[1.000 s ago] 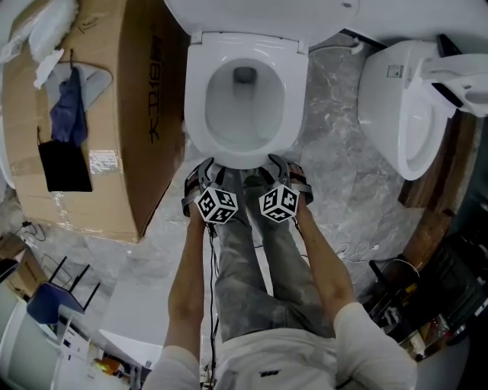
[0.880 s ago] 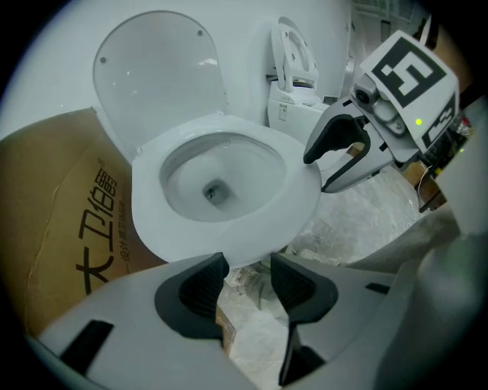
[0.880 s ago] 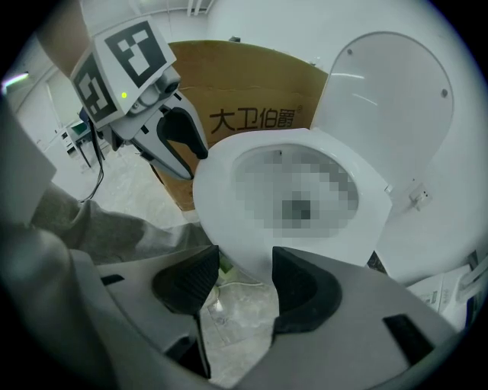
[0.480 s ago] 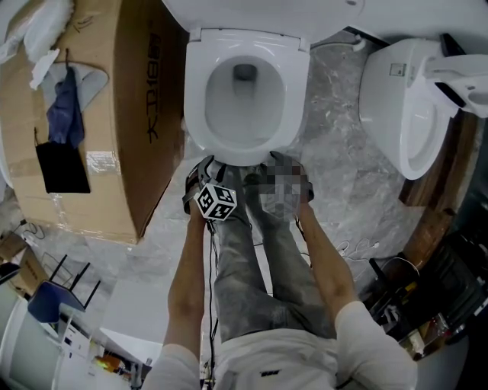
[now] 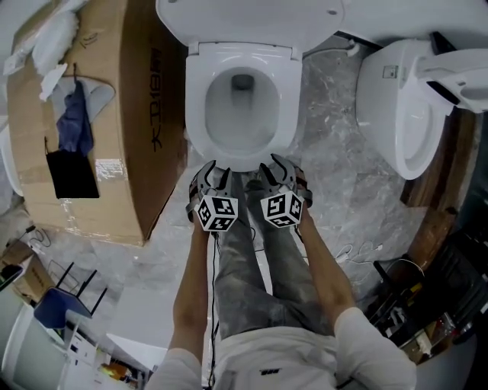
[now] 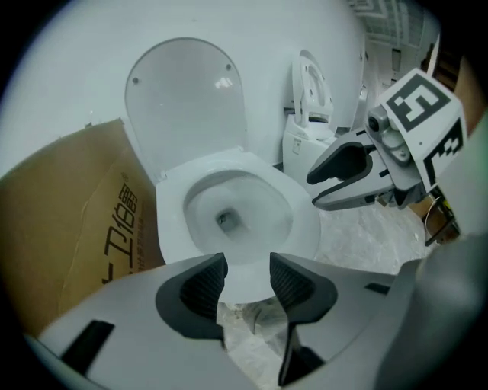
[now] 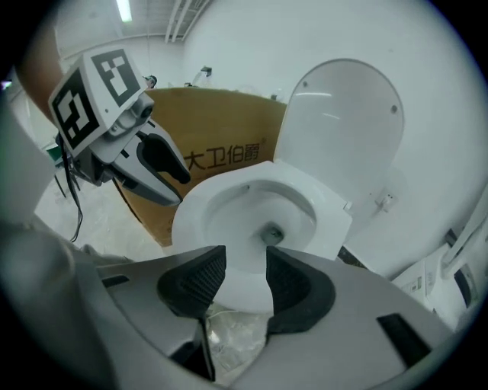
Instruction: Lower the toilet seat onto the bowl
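Two claws, barely moved in the last second. Cardboard box (image 5: 91, 137) sits far left, untouched. Left gripper (image 5: 216, 174): jaws slightly apart, empty, just short of the bowl (image 5: 242, 107) front. Toilet seat (image 5: 197, 114) already lies flat on the bowl, lid (image 5: 252, 19) upright behind. Right gripper (image 5: 274, 169): same, gapped, empty. Both have edged back a touch, so the task looks done.
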`<control>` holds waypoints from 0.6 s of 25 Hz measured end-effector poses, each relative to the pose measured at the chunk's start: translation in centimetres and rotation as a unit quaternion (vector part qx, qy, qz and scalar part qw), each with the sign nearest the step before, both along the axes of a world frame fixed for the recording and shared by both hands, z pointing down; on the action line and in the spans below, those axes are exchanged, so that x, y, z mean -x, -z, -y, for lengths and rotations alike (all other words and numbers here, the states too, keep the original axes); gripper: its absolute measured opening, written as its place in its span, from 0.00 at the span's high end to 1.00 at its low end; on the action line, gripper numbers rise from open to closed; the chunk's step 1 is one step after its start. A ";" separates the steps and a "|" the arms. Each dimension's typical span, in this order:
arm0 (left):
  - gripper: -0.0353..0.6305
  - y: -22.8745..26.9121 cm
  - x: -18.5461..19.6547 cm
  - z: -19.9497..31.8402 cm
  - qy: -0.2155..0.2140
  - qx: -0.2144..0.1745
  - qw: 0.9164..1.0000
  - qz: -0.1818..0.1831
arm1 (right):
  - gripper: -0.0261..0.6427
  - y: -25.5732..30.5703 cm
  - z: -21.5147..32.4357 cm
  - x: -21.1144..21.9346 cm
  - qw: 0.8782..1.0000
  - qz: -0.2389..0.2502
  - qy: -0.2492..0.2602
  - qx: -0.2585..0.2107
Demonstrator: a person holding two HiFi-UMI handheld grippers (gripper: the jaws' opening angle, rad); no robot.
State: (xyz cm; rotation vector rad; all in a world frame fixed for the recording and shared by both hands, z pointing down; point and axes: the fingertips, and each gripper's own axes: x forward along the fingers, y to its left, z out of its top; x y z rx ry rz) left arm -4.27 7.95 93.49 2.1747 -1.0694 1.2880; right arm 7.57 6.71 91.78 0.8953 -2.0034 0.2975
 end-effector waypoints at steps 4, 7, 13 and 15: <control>0.65 4.8 -0.2 1.8 0.020 -0.040 0.999 -0.019 | 0.71 5.1 2.0 -0.1 0.998 0.026 -0.018 -0.055; 0.65 8.5 -0.5 2.9 0.035 -0.065 0.997 -0.035 | 0.71 9.3 3.1 -0.3 0.995 0.051 -0.040 -0.082; 0.66 16.7 -1.6 4.5 0.059 -0.118 0.989 -0.067 | 0.72 17.6 4.3 -1.7 0.984 0.090 -0.081 -0.133; 0.66 19.1 -2.0 5.0 0.062 -0.135 0.986 -0.073 | 0.72 20.0 4.7 -2.2 0.980 0.099 -0.094 -0.147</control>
